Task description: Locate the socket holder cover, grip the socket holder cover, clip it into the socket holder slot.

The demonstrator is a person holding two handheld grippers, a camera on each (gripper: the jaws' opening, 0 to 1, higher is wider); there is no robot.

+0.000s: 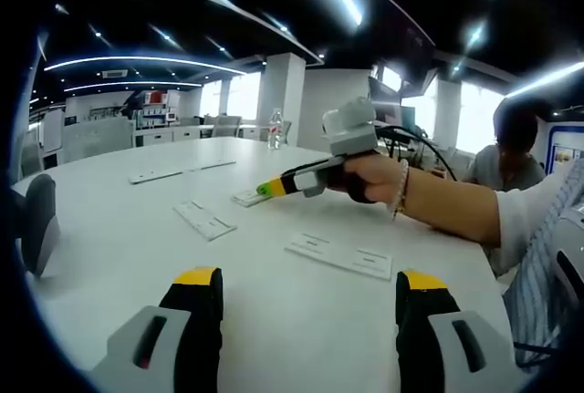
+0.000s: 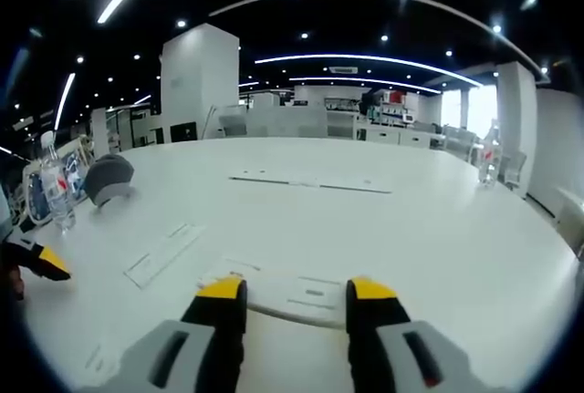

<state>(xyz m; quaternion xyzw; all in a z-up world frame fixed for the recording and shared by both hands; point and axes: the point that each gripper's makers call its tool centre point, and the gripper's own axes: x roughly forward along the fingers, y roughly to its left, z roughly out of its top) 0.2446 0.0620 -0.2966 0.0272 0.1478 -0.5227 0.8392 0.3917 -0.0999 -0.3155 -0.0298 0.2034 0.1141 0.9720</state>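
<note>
Left gripper (image 1: 308,282): your jaws spread, hovering above the table (image 1: 109,229).
Right gripper (image 2: 297,294): your jaws spread around the cover (image 2: 301,294).

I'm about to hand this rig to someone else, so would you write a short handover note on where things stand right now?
Left gripper: open, empty, above the white table.
Right gripper: open, empty, jaws either side of the near edge of a flat white cover plate, not closed on it. It also shows in the left gripper view, held in a hand.
More white plates lie on the table.
Done: cover apparently located.
Left: grip it and clip it into the slot.
</note>
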